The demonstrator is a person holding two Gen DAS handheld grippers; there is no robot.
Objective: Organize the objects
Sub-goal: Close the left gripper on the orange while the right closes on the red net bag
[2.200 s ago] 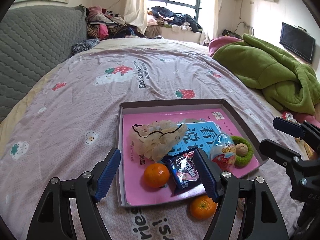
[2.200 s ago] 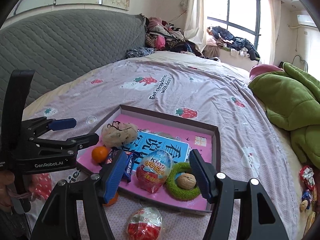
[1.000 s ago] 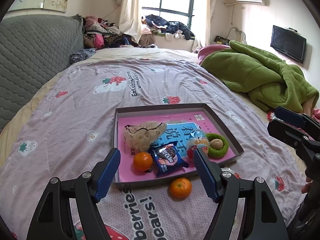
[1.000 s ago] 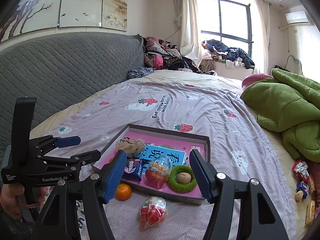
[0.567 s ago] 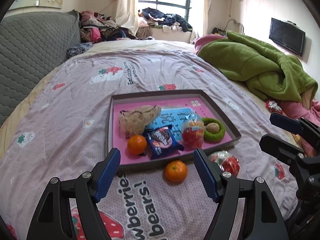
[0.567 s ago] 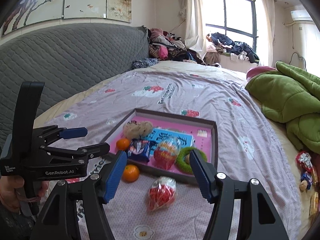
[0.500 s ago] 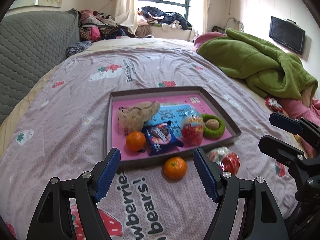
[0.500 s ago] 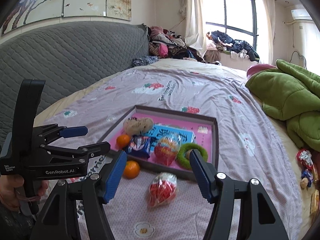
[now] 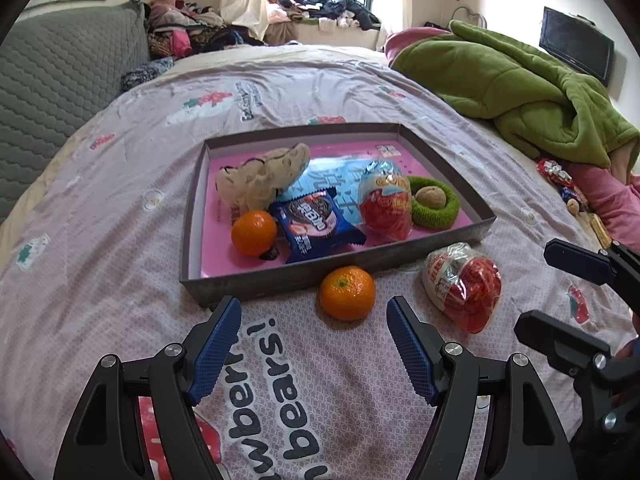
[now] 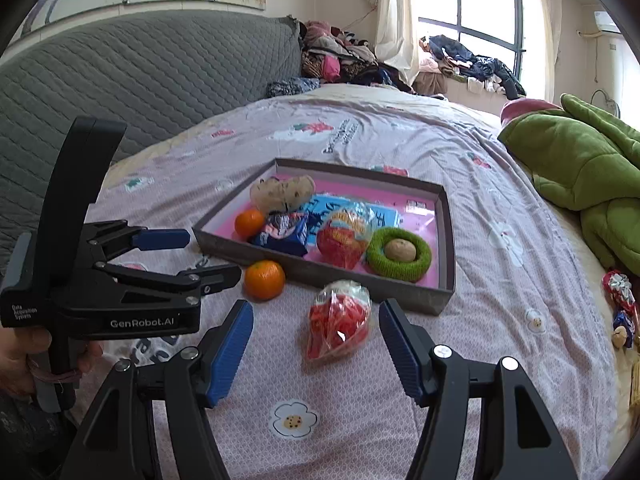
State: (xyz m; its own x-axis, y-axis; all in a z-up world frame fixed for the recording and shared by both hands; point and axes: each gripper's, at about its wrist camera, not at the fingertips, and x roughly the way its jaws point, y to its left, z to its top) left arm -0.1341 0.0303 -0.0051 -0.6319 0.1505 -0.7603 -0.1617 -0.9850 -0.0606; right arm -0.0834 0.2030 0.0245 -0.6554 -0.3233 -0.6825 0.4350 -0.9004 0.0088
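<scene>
The bedspread (image 9: 120, 208) is light purple with strawberries, little bears and dark letters. The tray (image 9: 280, 280) is grey outside and pink inside, with a blue cookie pack (image 9: 316, 226), a green ring (image 9: 438, 210) and an orange fruit (image 9: 254, 232) in it. The blanket (image 9: 520, 92) is green, and the gripper pads (image 9: 216, 350) are blue.

On the bedspread (image 9: 120, 168) sits a tray (image 9: 256, 286) holding a pouch (image 9: 260, 178), a tangerine (image 9: 253, 232), a biscuit packet (image 9: 316, 226), a wrapped egg (image 9: 385, 204) and a ring (image 9: 434, 214) around a walnut (image 9: 431, 197); before the tray lie another tangerine (image 9: 347, 293) and, right of it, a second egg (image 9: 464, 286)
</scene>
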